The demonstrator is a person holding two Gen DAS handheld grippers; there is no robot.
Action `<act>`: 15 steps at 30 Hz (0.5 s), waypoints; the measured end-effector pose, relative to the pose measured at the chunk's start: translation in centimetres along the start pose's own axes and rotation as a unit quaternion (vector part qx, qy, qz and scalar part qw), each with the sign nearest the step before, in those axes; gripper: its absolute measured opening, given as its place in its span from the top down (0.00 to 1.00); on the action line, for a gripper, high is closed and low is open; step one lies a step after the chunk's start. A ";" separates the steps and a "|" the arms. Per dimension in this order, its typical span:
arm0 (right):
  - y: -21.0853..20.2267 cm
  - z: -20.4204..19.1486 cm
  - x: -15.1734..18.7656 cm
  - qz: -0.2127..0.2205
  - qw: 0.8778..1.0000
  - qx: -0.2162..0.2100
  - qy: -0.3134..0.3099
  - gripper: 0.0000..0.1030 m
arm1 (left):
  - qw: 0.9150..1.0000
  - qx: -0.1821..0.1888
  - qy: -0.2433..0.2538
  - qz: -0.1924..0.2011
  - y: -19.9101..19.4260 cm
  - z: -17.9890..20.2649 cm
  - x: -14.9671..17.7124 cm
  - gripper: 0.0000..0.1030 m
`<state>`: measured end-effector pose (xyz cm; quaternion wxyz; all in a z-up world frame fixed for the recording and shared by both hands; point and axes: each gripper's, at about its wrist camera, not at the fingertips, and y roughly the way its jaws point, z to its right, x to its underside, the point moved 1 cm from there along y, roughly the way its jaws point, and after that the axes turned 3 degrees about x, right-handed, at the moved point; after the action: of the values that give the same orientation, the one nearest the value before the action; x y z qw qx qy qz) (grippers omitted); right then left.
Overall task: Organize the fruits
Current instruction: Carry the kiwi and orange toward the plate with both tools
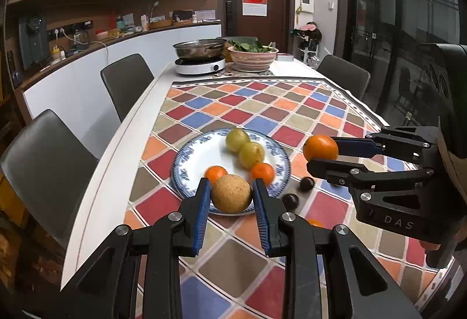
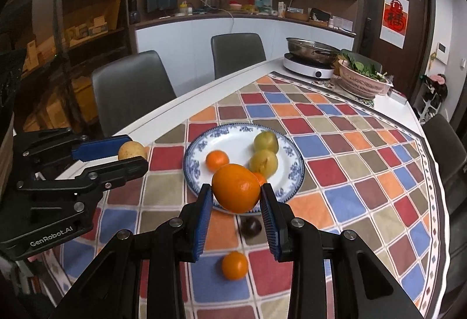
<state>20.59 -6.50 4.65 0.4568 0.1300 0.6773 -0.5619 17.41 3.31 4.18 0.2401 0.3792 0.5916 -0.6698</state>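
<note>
My left gripper [image 1: 231,182] is shut on a round tan fruit [image 1: 231,196], held just above the near rim of a blue-and-white plate [image 1: 189,155]. Two yellow-green fruits [image 1: 245,146] and two small oranges [image 1: 215,173] lie on the plate. At the right, my right gripper [image 1: 321,154] is shut on a large orange [image 1: 320,147] above the checked tablecloth. In the right wrist view the large orange [image 2: 235,189] sits between the blue pads over the plate [image 2: 294,170]. The left gripper [image 2: 137,152] is at the left with the tan fruit [image 2: 131,150]. Two dark fruits [image 1: 306,184] and a small orange [image 2: 234,265] lie on the cloth.
At the far end of the table stand an induction cooker with a steel pan [image 1: 200,63] and a pink basket of greens [image 1: 252,56]. Grey chairs [image 1: 127,79] line the left side, another chair [image 1: 344,72] the right. The white table edge [image 1: 122,149] runs left of the cloth.
</note>
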 end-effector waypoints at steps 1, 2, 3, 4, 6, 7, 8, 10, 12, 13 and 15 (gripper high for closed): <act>0.4 0.0 -0.3 -0.001 1.000 0.002 0.002 0.67 | 1.000 -0.001 0.000 -0.002 0.3 -0.3 -0.2 0.71; 0.7 -0.1 -0.5 -0.003 1.000 0.004 0.003 0.67 | 1.000 -0.002 -0.001 -0.005 0.7 -0.7 -0.4 0.71; 1.2 -0.2 -0.9 -0.004 1.000 0.006 0.003 0.67 | 1.000 -0.001 -0.002 -0.007 1.0 -1.0 -0.6 0.71; 1.6 -0.2 -1.1 -0.006 1.000 0.007 0.002 0.67 | 1.000 0.000 -0.004 -0.009 1.5 -1.5 -0.8 0.71; 2.4 -0.2 -1.7 -0.010 1.000 0.008 0.001 0.67 | 1.000 0.002 -0.007 -0.012 2.2 -2.1 -1.2 0.71; 2.9 -0.3 -2.0 -0.012 1.000 0.007 0.001 0.67 | 1.000 0.004 -0.009 -0.013 2.6 -2.5 -1.4 0.71; 3.4 -0.3 -2.3 -0.016 1.000 0.005 0.001 0.67 | 1.000 0.009 -0.012 -0.014 3.1 -2.9 -1.7 0.71; 4.7 -0.3 -2.9 -0.026 1.000 0.003 -0.001 0.67 | 1.000 0.015 -0.016 -0.017 4.0 -3.5 -2.0 0.71; 5.8 -0.2 -3.3 -0.034 0.999 0.004 -0.001 0.67 | 1.000 0.019 -0.016 -0.019 4.9 -4.0 -2.4 0.71; 6.3 -0.1 -3.5 -0.039 0.999 0.003 0.000 0.67 | 0.999 0.020 -0.015 -0.021 5.6 -4.3 -2.6 0.71; 7.4 0.1 -3.9 -0.046 0.999 0.004 0.003 0.67 | 0.999 0.021 -0.014 -0.023 6.5 -4.8 -2.9 0.71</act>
<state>27.85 -2.76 2.83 0.4283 0.1021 0.6818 -0.5842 25.21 6.38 2.41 0.2246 0.3609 0.5829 -0.6925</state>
